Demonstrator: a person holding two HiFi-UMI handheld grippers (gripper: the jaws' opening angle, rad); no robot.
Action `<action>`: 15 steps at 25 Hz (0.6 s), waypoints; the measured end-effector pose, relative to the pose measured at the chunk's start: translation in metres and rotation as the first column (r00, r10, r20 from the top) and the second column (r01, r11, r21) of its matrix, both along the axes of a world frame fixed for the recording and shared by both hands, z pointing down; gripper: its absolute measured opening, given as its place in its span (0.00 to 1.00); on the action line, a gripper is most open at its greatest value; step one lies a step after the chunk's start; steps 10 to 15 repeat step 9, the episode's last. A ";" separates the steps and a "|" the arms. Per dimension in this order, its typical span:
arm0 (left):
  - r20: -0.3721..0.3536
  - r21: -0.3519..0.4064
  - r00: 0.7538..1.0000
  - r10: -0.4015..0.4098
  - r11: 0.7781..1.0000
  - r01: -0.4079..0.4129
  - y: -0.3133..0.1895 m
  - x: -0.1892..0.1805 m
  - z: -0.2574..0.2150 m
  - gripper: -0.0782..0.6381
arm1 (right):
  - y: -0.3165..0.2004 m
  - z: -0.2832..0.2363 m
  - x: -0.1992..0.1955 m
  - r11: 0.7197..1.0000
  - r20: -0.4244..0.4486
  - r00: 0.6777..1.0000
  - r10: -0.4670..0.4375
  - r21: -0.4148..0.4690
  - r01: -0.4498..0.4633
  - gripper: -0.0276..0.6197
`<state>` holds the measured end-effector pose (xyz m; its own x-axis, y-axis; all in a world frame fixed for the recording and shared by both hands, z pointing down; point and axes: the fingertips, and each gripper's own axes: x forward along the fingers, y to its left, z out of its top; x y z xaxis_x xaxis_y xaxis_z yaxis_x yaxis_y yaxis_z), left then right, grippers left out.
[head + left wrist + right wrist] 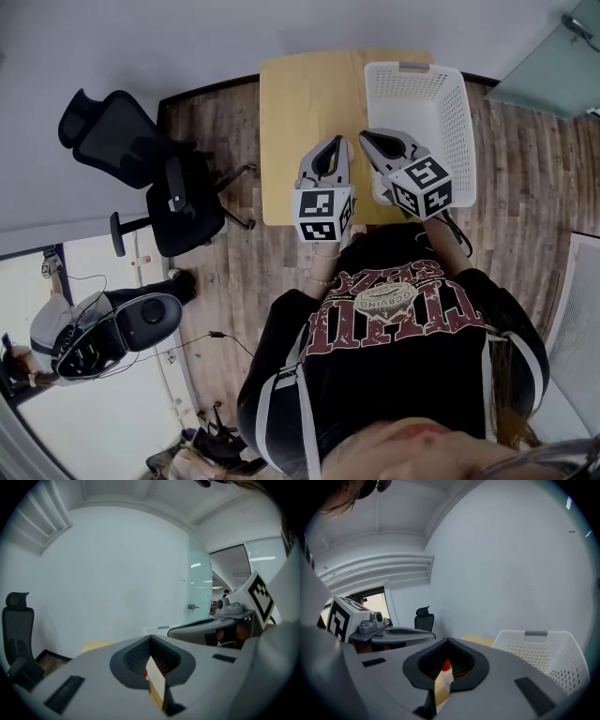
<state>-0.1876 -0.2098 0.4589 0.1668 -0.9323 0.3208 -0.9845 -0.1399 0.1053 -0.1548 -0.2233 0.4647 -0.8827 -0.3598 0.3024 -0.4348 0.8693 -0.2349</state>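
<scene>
I see one white plastic basket (457, 112) standing upright, mouth up, on the right half of the pale wooden worktop (309, 103). It is rectangular with rounded corners. Its walls are pierced all over with rows of small holes and flare out a little toward the rim. A grey strip (415, 67) sits mid-rim on the end at the worktop's far edge. The basket's right wall covers the worktop's right edge, and its near end lies close to the worktop's near edge.

shirt (394, 309): maroon block lettering and a round badge, upside down, not legible | left marker cube (323, 214), right marker cube (424, 187): black-and-white square codes, no letters
</scene>
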 end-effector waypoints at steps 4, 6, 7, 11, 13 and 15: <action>-0.001 0.000 1.000 0.001 1.000 -0.001 0.000 0.004 0.001 0.18 | 0.001 0.000 0.004 1.000 0.001 1.000 -0.001 0.000 0.001 0.07; -0.002 0.000 1.000 0.003 1.000 -0.003 0.000 0.005 0.001 0.18 | 0.001 0.001 0.005 1.000 0.000 1.000 -0.002 -0.001 0.002 0.07; -0.001 -0.001 1.000 0.005 1.000 -0.005 -0.001 0.006 0.001 0.18 | 0.000 0.001 0.005 1.000 -0.001 1.000 -0.003 -0.001 0.003 0.07; -0.001 -0.003 1.000 0.008 1.000 -0.008 -0.002 0.007 0.001 0.18 | 0.000 0.001 0.006 1.000 -0.002 1.000 -0.005 -0.001 0.005 0.07; -0.001 -0.003 1.000 0.008 1.000 -0.008 -0.002 0.007 0.001 0.18 | 0.000 0.001 0.006 1.000 -0.002 1.000 -0.005 -0.001 0.005 0.07; -0.001 -0.003 1.000 0.008 1.000 -0.008 -0.002 0.007 0.001 0.18 | 0.000 0.001 0.006 1.000 -0.002 1.000 -0.005 -0.001 0.005 0.07</action>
